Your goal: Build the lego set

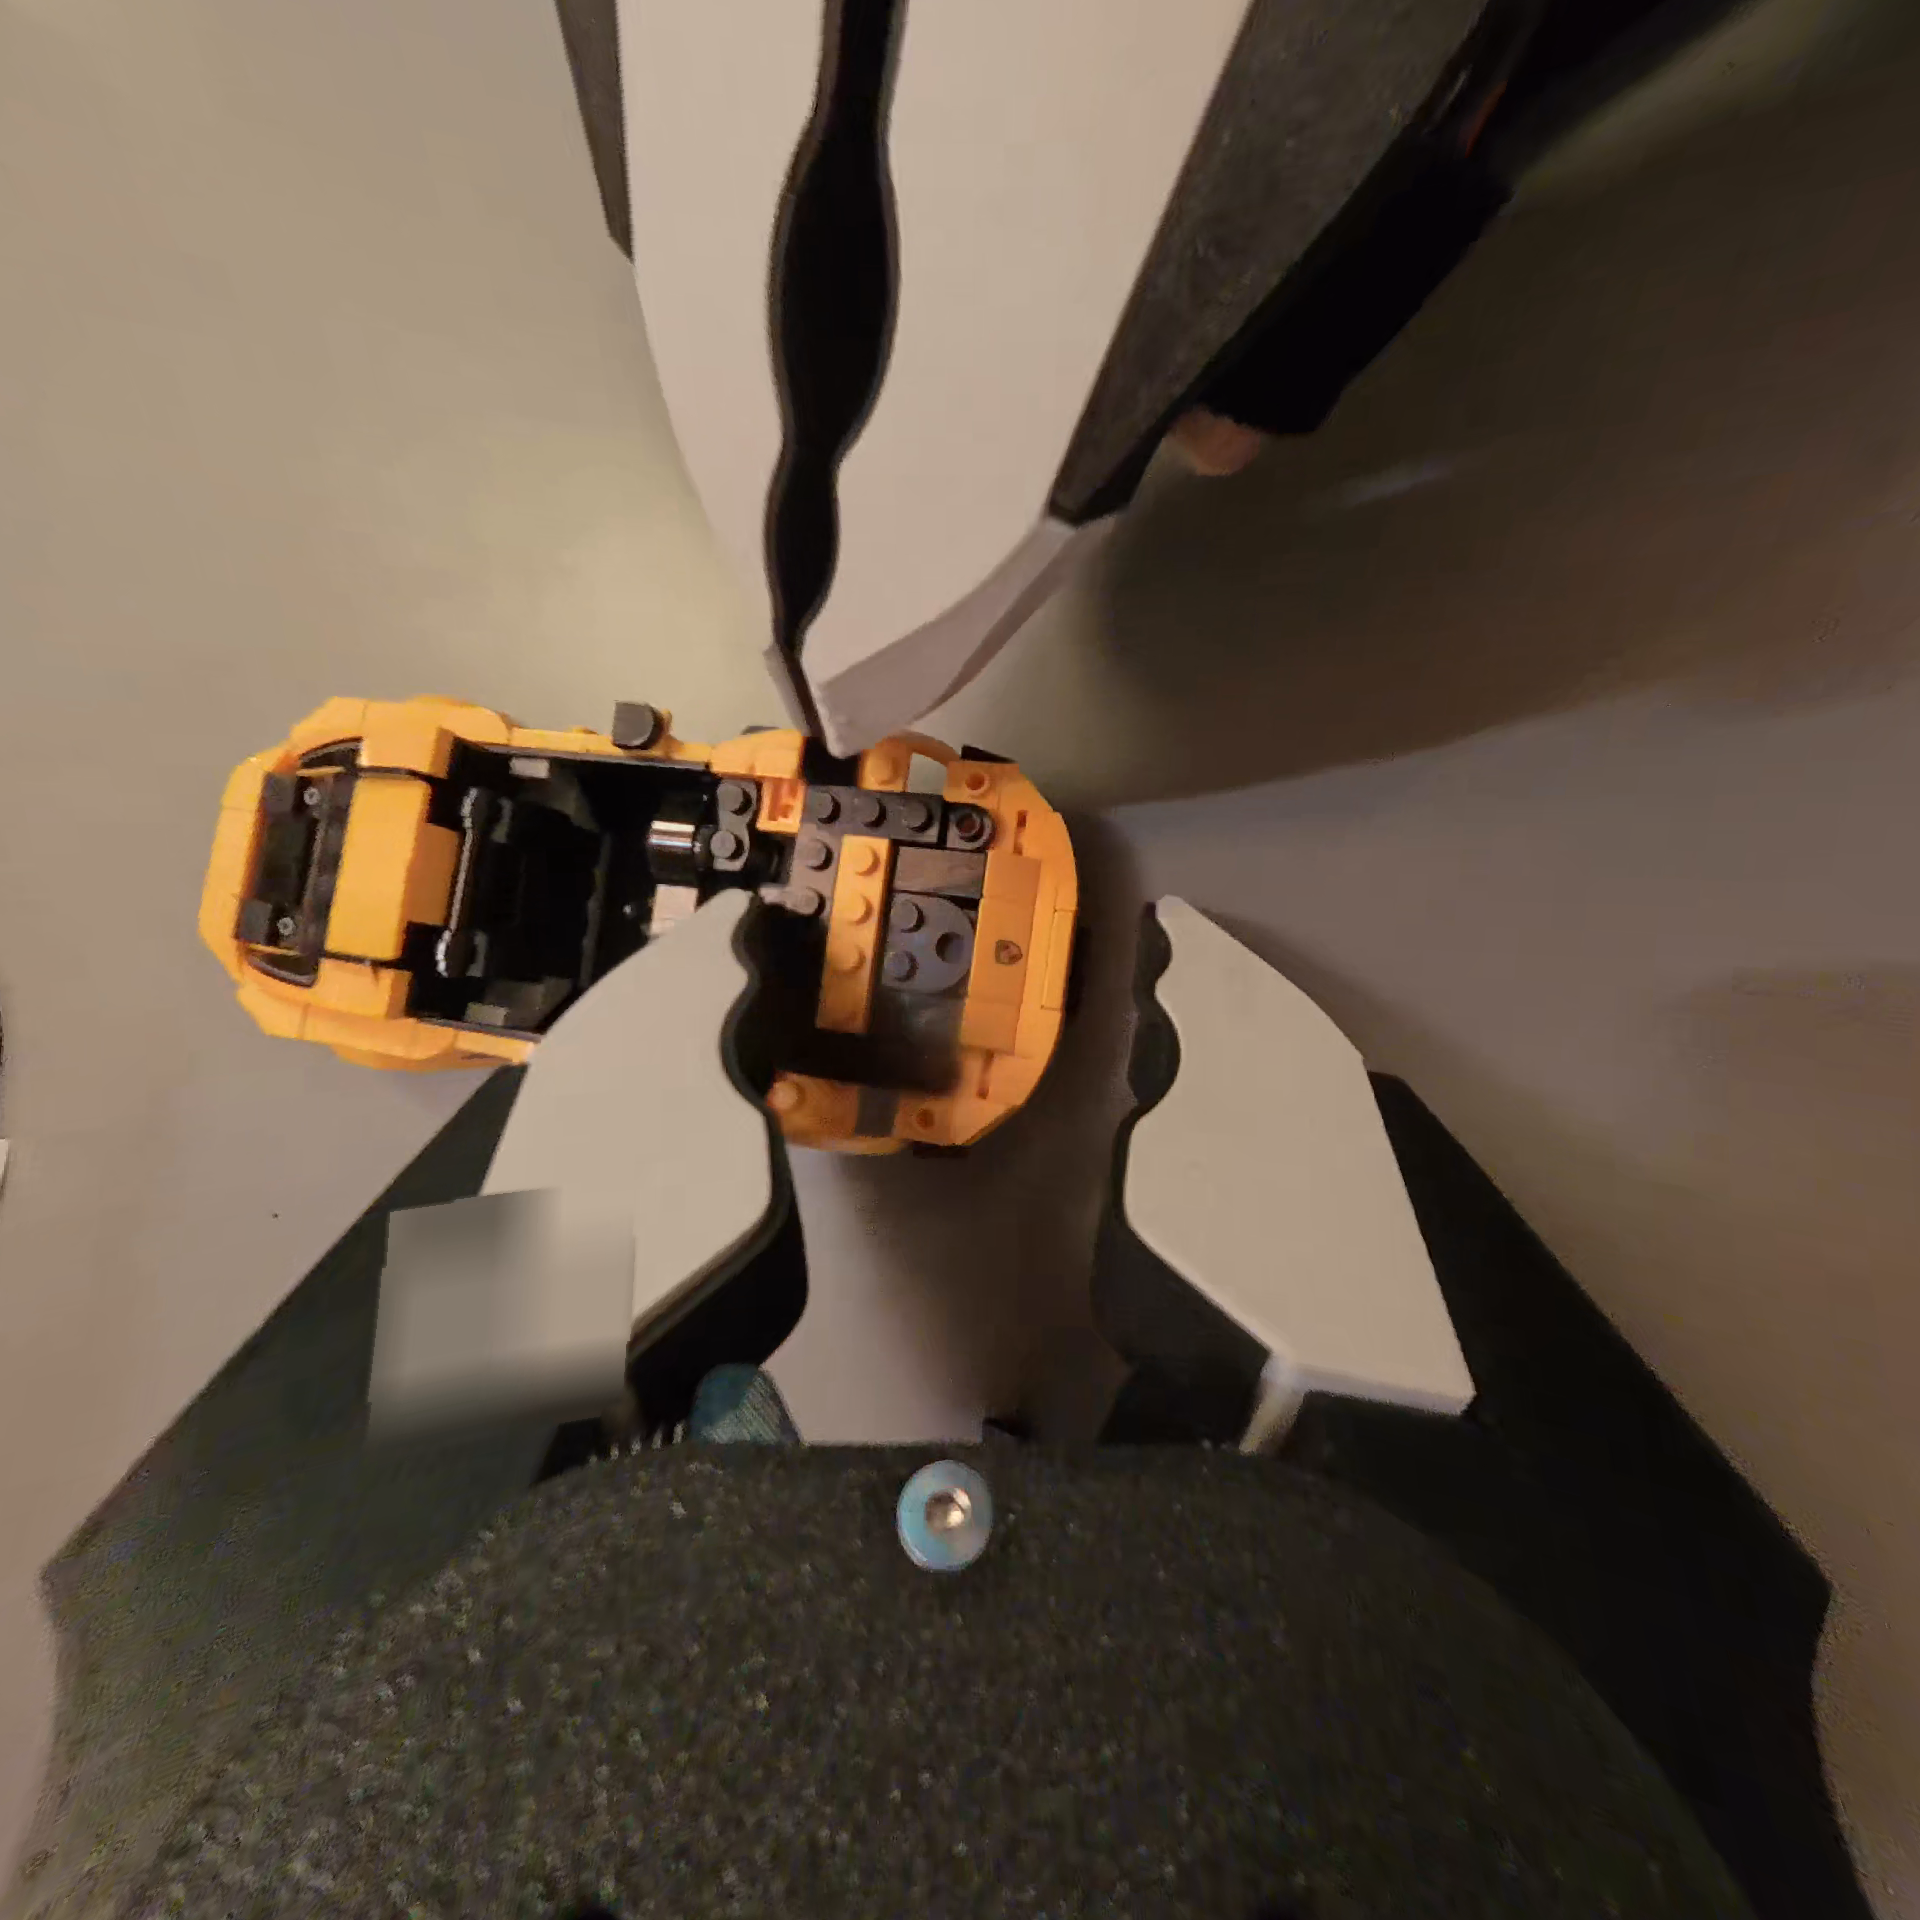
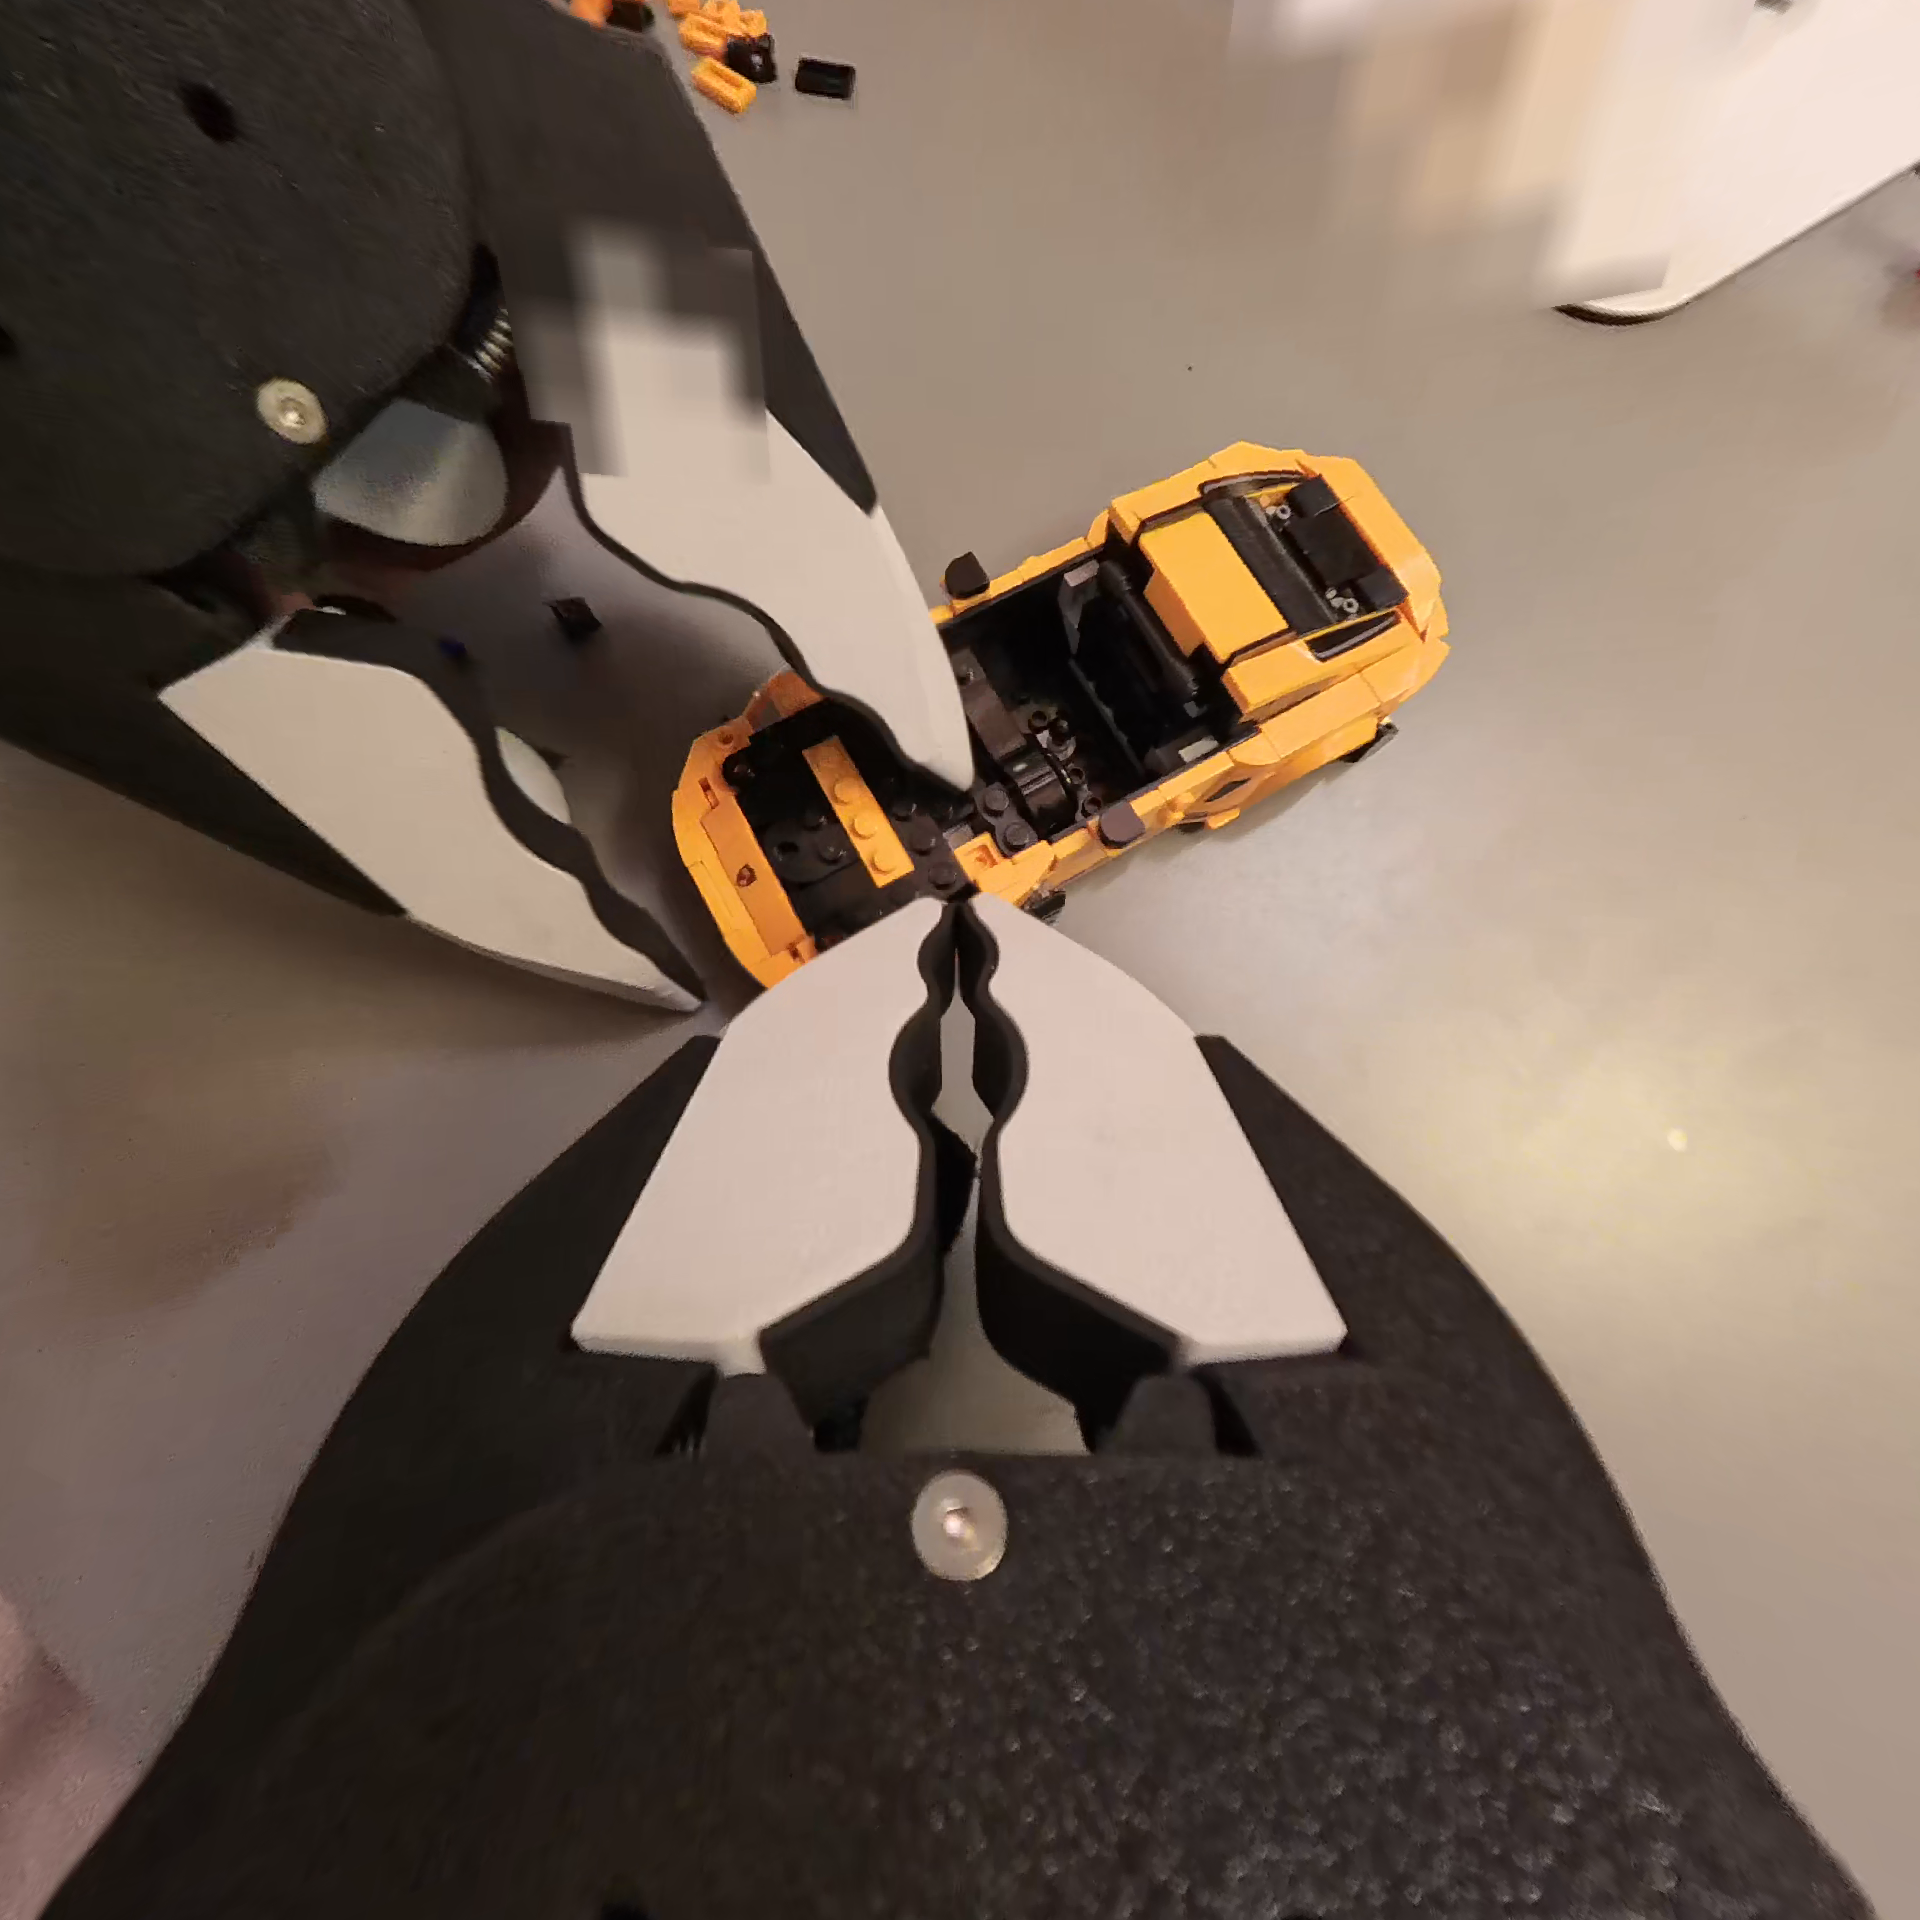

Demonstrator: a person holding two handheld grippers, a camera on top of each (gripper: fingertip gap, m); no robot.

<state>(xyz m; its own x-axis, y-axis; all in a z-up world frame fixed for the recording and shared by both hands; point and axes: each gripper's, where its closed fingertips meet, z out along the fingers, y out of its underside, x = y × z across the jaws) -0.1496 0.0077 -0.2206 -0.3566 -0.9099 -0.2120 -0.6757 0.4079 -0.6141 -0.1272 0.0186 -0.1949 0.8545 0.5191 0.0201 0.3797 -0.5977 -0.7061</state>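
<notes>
Right claw [image 2: 956, 909] is pinched almost fully together, tips pressed down on the black studded strip near the car's [image 2: 1060, 717] nose end, maybe with a tiny black piece between them, though that's too small to tell for sure. Left claw [image 1: 935, 925] is spread wide around the nose of the car, one finger [image 1: 644, 1039] poking into the open cockpit and the other sitting just off the front bumper, so it's bracing more than squeezing. The car itself, orange with black guts and no roof yet, sits flat on the grey bench [image 2: 1455, 1039], tail pointing away from both claws. What could go wrong: if the right claw pushes down off-centre, the strip could seat crooked or the studs won't line up, and since the left isn't clamped on anything, the car could skid or pivot on the smooth bench. That left finger inside the cockpit looks close to the small black bits around the steering column [image 1: 675, 842], so a twitch might pop something loose in there. Pulling the right claw back up with too much grip could also lift a plate right off again. Spare bricks [image 2: 727, 52] are well apart at the far edge, so at least nothing there should get knocked.
</notes>
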